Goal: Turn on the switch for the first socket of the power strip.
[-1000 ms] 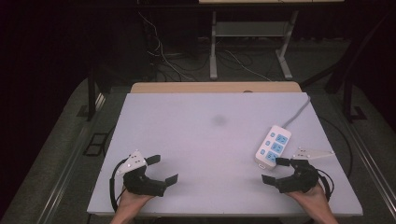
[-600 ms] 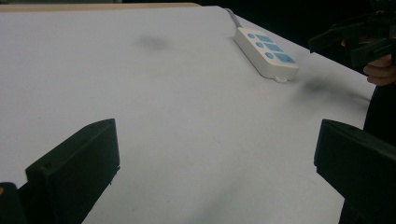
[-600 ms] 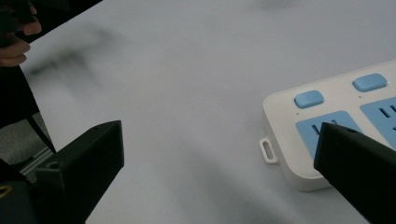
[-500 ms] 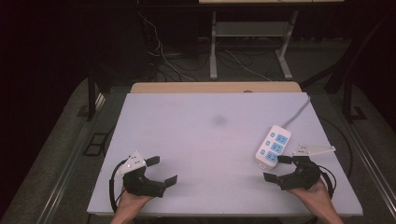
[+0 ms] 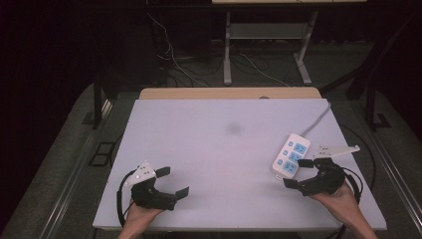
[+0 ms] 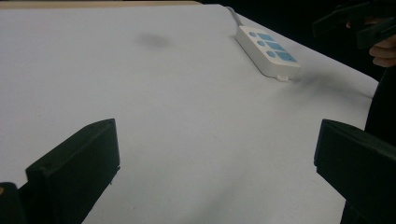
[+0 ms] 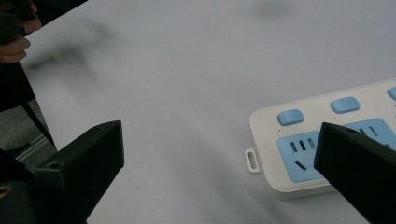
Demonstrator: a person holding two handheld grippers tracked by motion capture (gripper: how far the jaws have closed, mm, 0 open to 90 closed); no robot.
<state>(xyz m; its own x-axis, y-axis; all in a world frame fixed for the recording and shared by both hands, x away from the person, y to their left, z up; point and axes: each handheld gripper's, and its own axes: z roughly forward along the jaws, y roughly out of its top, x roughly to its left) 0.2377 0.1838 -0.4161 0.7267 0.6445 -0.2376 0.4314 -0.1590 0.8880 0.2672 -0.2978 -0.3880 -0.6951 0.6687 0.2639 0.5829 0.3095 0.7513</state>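
your right gripper [image 5: 300, 173] gapes wide beside the white power strip [image 5: 291, 155]; your left gripper [image 5: 172, 181] sits wide open over bare table [image 5: 214, 149].

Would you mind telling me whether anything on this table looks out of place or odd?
Only small things: the white power strip lies askew, angled to the table edges, and a faint dark smudge marks the bare surface. Nothing looks spilled or damaged.
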